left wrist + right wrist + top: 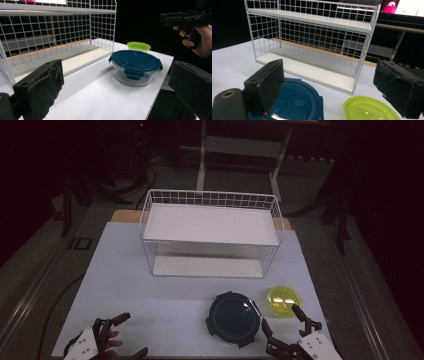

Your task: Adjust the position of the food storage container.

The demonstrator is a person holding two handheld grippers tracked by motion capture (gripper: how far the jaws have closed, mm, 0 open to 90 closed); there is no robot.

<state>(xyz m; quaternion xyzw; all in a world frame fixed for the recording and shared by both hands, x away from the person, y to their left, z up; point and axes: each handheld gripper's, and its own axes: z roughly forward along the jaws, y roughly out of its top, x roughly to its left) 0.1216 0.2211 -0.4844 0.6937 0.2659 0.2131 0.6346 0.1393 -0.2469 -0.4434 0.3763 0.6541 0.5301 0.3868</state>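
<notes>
Nearby, round glass container (234, 319) wears blue clip-lid.

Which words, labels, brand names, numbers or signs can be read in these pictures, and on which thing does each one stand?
No text can be read.
Blue-lidded glass container: the lid has raised marks, too small to read.
Green-lidded container: no lettering visible.
White wire shelf rack: no label.
Screen behind the rack: pink patch and coloured dots, too blurred to read.
</notes>
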